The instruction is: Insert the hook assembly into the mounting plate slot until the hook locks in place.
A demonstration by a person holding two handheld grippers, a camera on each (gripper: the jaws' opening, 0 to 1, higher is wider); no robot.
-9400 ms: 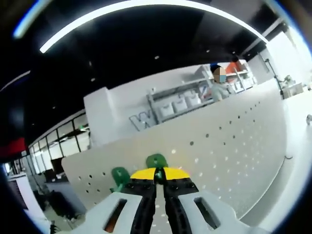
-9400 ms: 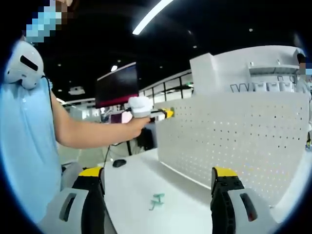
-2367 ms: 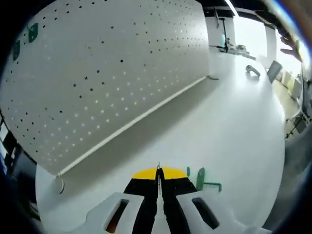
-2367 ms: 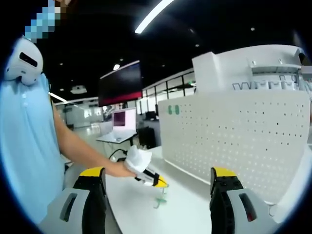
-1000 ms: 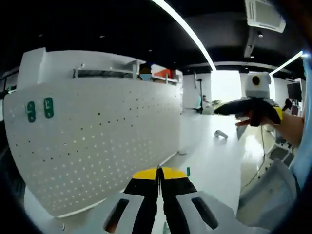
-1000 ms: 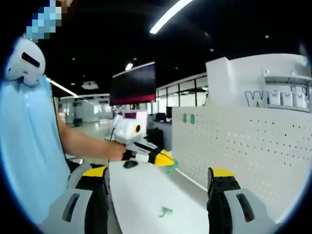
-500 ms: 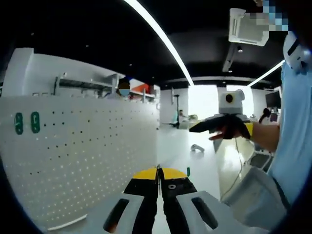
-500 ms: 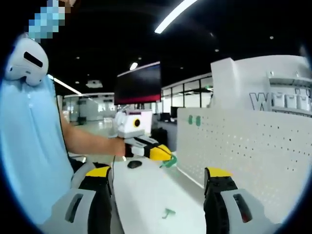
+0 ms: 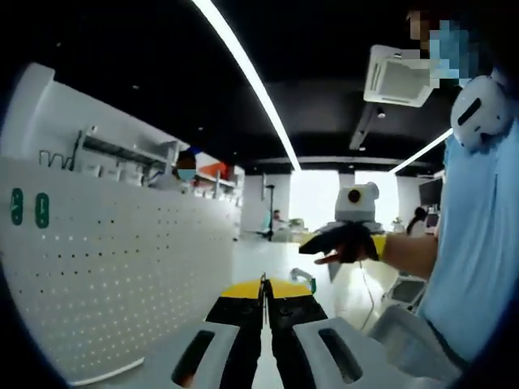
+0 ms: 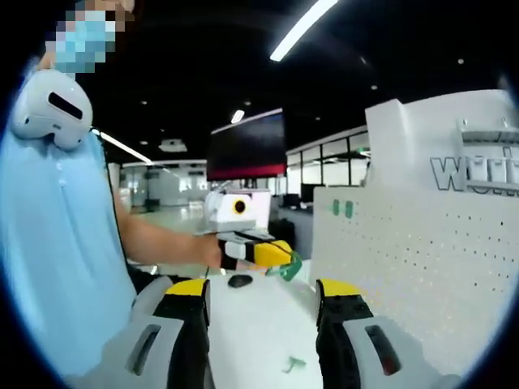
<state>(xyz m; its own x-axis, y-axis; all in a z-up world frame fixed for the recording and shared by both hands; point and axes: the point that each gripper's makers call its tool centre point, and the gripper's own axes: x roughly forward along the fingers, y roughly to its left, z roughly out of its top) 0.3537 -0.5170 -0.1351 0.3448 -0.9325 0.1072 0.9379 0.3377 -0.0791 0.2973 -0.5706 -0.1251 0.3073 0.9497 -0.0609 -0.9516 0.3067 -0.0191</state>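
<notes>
White perforated metal takes up the most room: the pegboard (image 10: 422, 267) stands upright on the right of my right gripper view, and the same pegboard (image 9: 105, 284) runs along the left of my left gripper view. Two green hooks (image 10: 342, 208) already sit side by side in its holes near the top corner at its far end; from my left gripper view they (image 9: 28, 208) show at the far left of the panel.

Next in size is the white table (image 10: 259, 332) running along the foot of the board. Beyond it hangs a dark monitor (image 10: 247, 146).

My left gripper (image 10: 280, 258) shows in the right gripper view, held up in the air above the table and just short of the pegboard's near edge, its yellow tips pressed together on a green hook (image 10: 290, 267) that sticks out past them toward the board. In its own view my left gripper (image 9: 263, 290) has its black fingers (image 9: 239, 324) closed tight, with barely a seam between them.

My right gripper (image 10: 262, 290) has its jaws spread wide with nothing between them; the yellow-capped fingers (image 10: 188, 324) stand well apart. In the left gripper view it (image 9: 340, 243) hangs at the right.

Smallest of all, a second green hook (image 10: 293, 365) lies flat on the table, near the bottom between my right jaws.
</notes>
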